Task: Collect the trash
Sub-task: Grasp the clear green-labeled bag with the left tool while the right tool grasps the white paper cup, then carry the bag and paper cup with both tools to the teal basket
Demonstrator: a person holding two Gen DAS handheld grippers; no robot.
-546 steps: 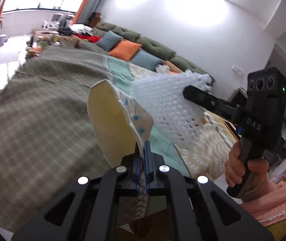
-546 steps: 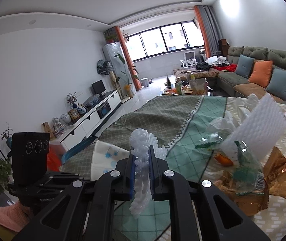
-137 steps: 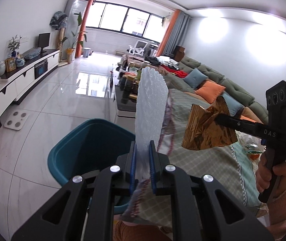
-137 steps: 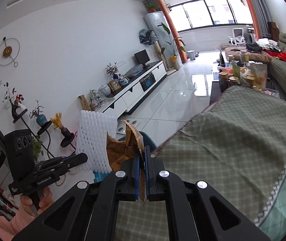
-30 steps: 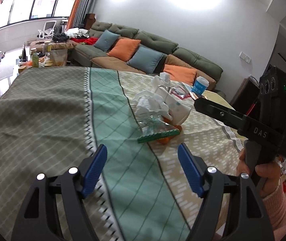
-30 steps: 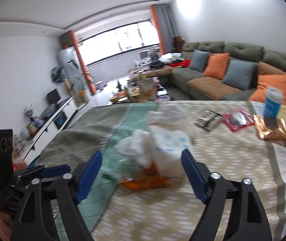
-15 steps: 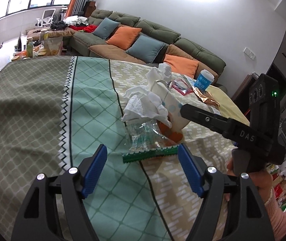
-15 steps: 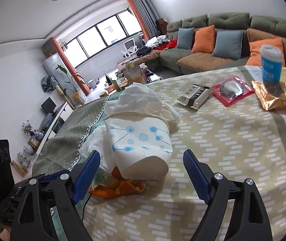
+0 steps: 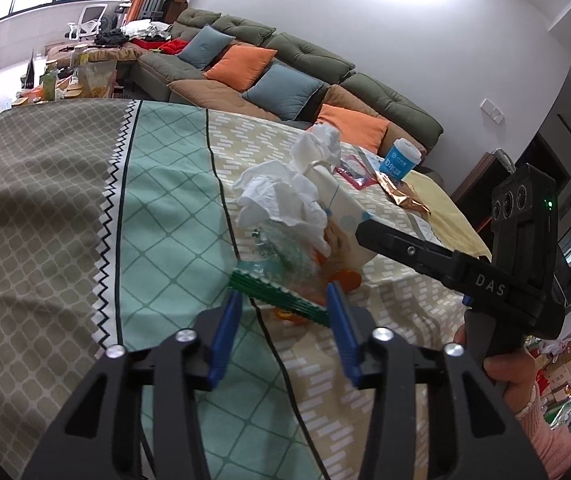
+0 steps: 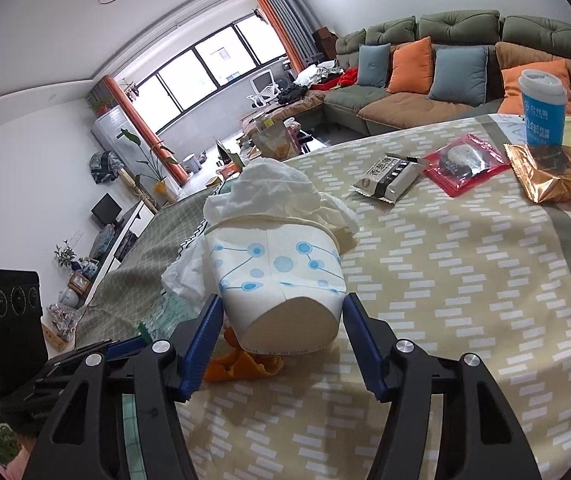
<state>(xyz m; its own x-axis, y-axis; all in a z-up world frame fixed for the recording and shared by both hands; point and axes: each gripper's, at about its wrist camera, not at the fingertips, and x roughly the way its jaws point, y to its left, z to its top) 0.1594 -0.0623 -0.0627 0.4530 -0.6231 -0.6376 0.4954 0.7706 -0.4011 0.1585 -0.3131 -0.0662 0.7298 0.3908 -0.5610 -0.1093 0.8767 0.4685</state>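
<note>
Trash lies heaped at centre frame on the tablecloth (image 9: 85,208) in the left wrist view: tissue (image 9: 281,196), clear wrapper with a green strip (image 9: 281,294), orange peel (image 9: 345,278). The left gripper (image 9: 283,300), jaws just narrowed, brackets the green strip; contact cannot be told. The right gripper (image 9: 377,236) enters from the right edge.

Right wrist view: a paper cup (image 10: 281,280) lies on its side at centre, tissue (image 10: 269,192) at its mouth. The right gripper (image 10: 281,316), jaws just narrowed, flanks the cup's base, pads just beside it. Snack packets (image 10: 465,164) lie upper right.
</note>
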